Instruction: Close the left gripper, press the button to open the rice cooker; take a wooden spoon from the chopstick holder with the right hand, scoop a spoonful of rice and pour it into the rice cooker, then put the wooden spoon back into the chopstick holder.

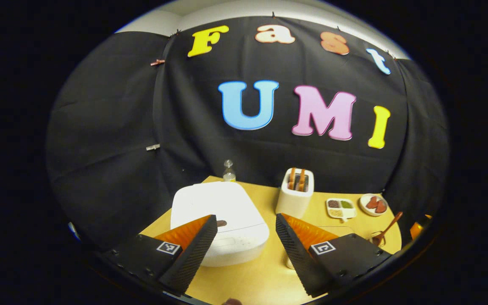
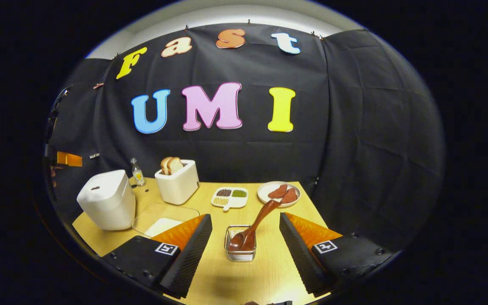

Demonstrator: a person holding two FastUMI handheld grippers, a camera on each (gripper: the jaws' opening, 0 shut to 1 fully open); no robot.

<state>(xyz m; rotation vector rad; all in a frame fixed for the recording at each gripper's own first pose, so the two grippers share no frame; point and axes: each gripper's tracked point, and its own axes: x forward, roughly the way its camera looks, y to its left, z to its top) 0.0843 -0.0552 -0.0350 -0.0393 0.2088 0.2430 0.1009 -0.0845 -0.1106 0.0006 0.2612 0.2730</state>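
The white rice cooker (image 1: 220,212) sits with its lid down, a small dark button (image 1: 222,223) near its front edge. My left gripper (image 1: 246,250) hangs open just in front of and above the cooker. The cooker (image 2: 106,199) stands far left in the right gripper view. My right gripper (image 2: 246,250) is open, its fingers flanking a clear chopstick holder (image 2: 240,252) without touching it. A wooden spoon (image 2: 259,222) stands bowl-down in the holder, its handle leaning up and right. A clear bowl with white rice (image 2: 163,223) lies between cooker and holder.
A white toaster with bread (image 2: 178,180), a small bottle (image 2: 137,171), a divided dish of grains (image 2: 230,197) and a plate of reddish slices (image 2: 280,192) line the back of the wooden table (image 2: 265,271). The black cloth wall closes in behind them.
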